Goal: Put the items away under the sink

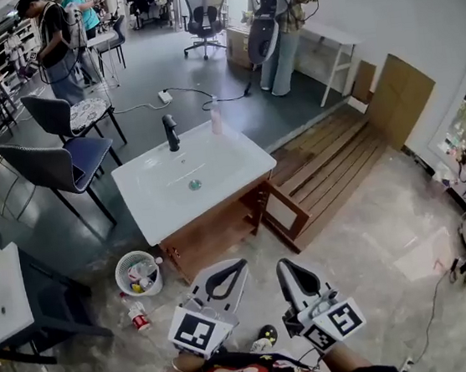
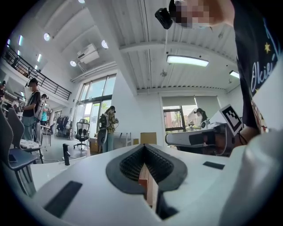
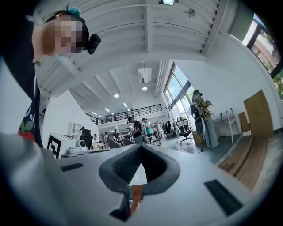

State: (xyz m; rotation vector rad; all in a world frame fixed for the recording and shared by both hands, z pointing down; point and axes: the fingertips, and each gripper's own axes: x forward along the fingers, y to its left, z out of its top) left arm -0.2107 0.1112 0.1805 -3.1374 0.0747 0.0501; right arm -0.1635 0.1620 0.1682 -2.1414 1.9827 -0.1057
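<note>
Two hand-held grippers showed at the bottom of the head view: the left hand-held gripper point(image 1: 236, 266) and the right hand-held gripper point(image 1: 284, 266). There was one sink cabinet point(image 1: 221, 224), and on its white top stood one black faucet point(image 1: 172, 133) and one pale bottle point(image 1: 216, 120). On the floor were one white basket point(image 1: 117, 275), one red-and-white container point(image 1: 138, 317) and one small dark round object point(image 1: 268, 333). Two dark chairs stood left of the sink, the near chair point(image 1: 58, 164) and the far chair point(image 1: 60, 114), and one office chair point(image 1: 205, 12) stood at the back. Two brown boards leaned on the wall, the large board point(image 1: 399, 97) and the small board point(image 1: 363, 81). Three people stood in the background, possibly with a fourth seated at far left.
</note>
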